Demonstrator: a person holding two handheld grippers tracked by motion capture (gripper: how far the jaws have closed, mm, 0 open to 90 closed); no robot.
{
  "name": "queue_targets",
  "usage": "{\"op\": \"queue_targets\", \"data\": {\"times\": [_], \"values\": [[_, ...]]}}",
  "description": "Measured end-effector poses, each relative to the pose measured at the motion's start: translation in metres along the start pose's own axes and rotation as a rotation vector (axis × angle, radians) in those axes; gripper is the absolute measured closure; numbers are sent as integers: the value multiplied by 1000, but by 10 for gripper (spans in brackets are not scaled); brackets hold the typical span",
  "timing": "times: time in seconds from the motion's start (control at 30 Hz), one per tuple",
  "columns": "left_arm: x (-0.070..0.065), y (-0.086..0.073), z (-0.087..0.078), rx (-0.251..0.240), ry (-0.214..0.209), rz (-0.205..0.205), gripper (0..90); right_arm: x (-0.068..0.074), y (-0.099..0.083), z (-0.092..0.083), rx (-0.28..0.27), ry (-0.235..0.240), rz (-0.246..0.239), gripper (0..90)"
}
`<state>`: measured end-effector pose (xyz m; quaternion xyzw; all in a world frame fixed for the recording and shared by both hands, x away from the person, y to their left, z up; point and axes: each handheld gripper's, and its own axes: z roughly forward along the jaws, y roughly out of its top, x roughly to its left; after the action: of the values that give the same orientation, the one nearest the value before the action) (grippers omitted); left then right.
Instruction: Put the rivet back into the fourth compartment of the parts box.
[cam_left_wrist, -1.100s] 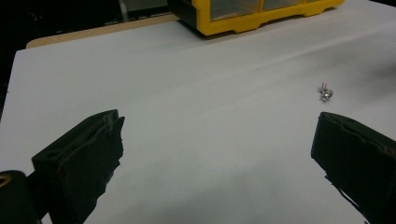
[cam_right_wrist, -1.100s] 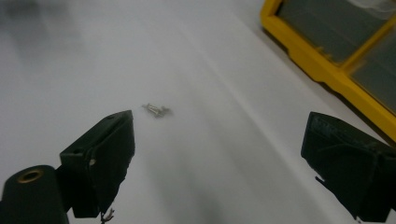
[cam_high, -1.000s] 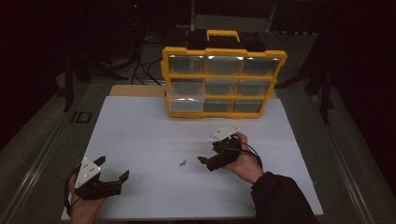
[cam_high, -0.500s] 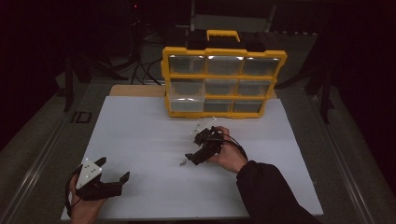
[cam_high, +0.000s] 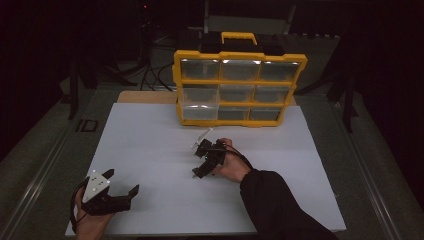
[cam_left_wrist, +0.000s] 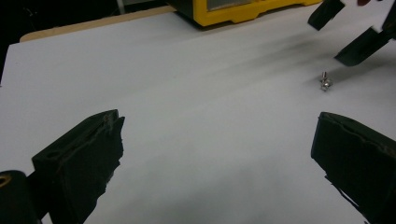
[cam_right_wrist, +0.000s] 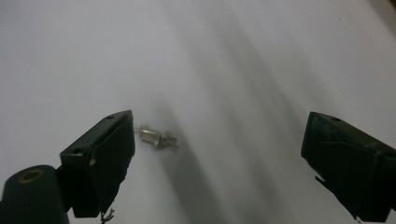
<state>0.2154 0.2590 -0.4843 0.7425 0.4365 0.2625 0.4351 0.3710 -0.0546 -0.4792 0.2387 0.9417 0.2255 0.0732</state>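
Observation:
A small metal screw (cam_right_wrist: 156, 136) lies on the white table top (cam_high: 150, 150), just beside the left jaw in the right gripper view. My right gripper (cam_right_wrist: 222, 126) hangs low over it, open wide, the screw near one jaw and apart from the other. In the high view the right gripper (cam_high: 201, 159) is at the table's middle, in front of the organizer. My left gripper (cam_high: 122, 182) rests open at the near left corner, holding nothing. From the left gripper (cam_left_wrist: 219, 121) I see the screw (cam_left_wrist: 324, 81) farther off, under the other gripper's jaws.
A yellow organizer (cam_high: 237, 90) with clear drawers and a black and yellow handle stands upright at the table's far edge. Its yellow base (cam_left_wrist: 243, 11) shows in the left gripper view. A dark sleeve (cam_high: 280, 205) comes in from the bottom right.
My right gripper has moved left and a little farther from me, ending over the screw with its jaws open. The left gripper has stayed put.

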Motion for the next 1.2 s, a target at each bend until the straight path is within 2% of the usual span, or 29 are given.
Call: {"op": "queue_targets", "data": {"times": [0.27, 0.5, 0.67, 0.8, 1.0, 1.03, 1.1, 1.2], "values": [[0, 0, 0, 3, -1, 4, 29, 1, 3, 16, 53, -23, 8, 135], [0, 0, 0, 2, 0, 4, 29, -3, 3, 18, 67, -36, 13, 157], [0, 0, 0, 4, 0, 8, 29, -6, 3, 19, 78, -33, 32, 206], [-1, 0, 0, 5, 1, 10, 29, -2, 8, 17, 59, 7, 31, 270], [0, -1, -1, 5, 1, 9, 29, 4, 12, 20, 89, 41, 17, 360], [-1, -1, -1, 5, 1, 9, 29, 6, 12, 21, 108, 43, 22, 407], [-1, -1, -1, 5, 0, 9, 29, 6, 12, 22, 114, 44, 25, 421], [-1, -1, -1, 6, 0, 10, 29, 5, 12, 22, 136, 53, 49, 489]]}}
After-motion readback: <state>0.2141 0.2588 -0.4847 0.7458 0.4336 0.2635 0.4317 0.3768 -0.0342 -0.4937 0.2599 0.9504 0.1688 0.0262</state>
